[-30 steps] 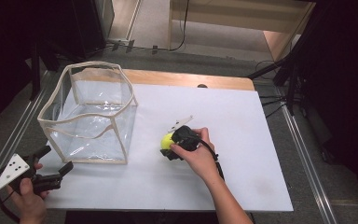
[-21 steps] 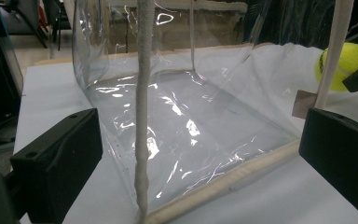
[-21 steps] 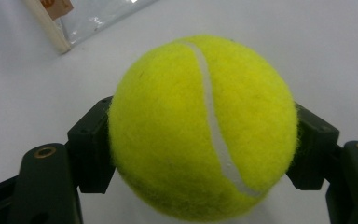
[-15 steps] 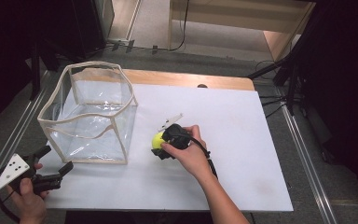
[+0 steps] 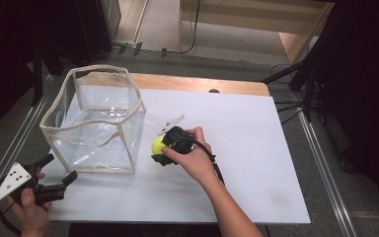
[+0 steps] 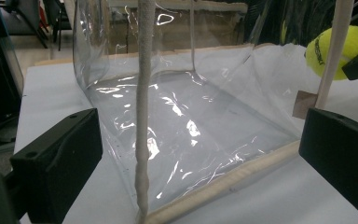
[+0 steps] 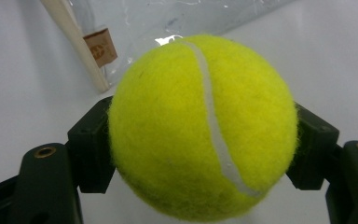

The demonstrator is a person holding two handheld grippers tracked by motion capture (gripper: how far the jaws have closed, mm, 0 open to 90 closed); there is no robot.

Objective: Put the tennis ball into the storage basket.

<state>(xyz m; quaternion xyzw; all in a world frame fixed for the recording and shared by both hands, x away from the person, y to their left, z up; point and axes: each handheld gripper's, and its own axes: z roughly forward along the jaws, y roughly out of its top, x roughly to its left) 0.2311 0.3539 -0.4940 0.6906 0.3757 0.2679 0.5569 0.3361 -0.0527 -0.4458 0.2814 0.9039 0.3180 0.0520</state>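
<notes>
Near the desk's middle, we see the right gripper [image 5: 159, 148] clamping the tennis ball [image 5: 157, 144] just beside the clear bag [image 5: 94, 121]; at the front-left corner, the left gripper [image 5: 59, 170] hangs open.

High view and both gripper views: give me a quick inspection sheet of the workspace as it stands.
Surface: white table top, wooden strip along the far edge.
Job's things: tennis ball clamped in the right gripper, just beside the clear bag, which stands open and upright.
Clutter: nothing seen.
Grippers: right shut on the ball; left gripper open at the near left corner, holding nothing.
Cables: black cable trails from the right gripper.
Surroundings: dark, floor cables beyond the table.
</notes>
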